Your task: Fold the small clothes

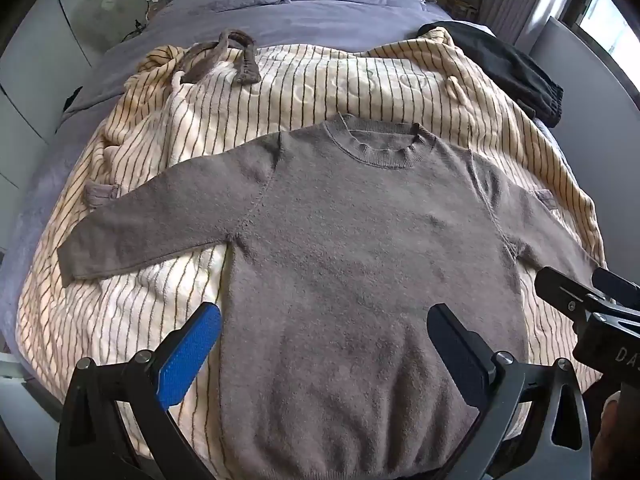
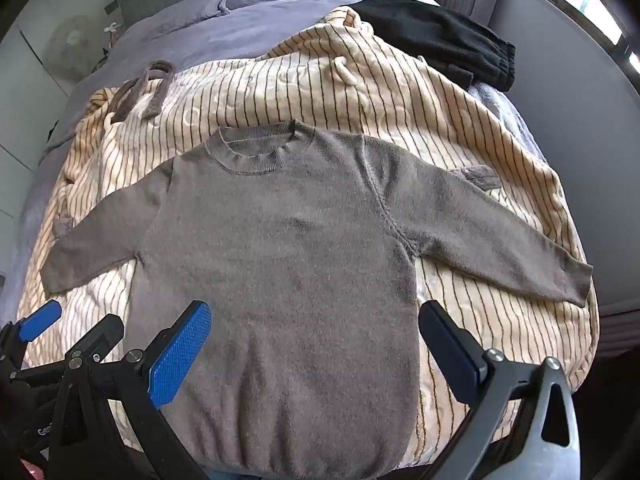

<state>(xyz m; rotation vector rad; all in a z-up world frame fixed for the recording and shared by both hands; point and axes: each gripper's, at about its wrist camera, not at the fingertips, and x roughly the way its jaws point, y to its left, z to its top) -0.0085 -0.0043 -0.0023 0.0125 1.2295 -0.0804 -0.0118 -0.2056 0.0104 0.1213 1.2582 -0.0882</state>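
On the striped blanket (image 1: pixel 320 80) over the bed, grey sweater (image 1: pixel 340 248) lies flat, face up, sleeves spread, hem nearest the cameras. Left hand-held gripper (image 1: pixel 324 332) and right hand-held gripper (image 2: pixel 316 324) both hover above the sweater's hem, jaws spread wide, grasping nothing. Judged: fold not started; next move calls for pinching a sleeve or side edge and carrying it across the body. Beyond the sweater's collar: brown knit piece (image 1: pixel 228 56); black garment (image 2: pixel 448 36) beyond its right sleeve. Neither blocks the fold.
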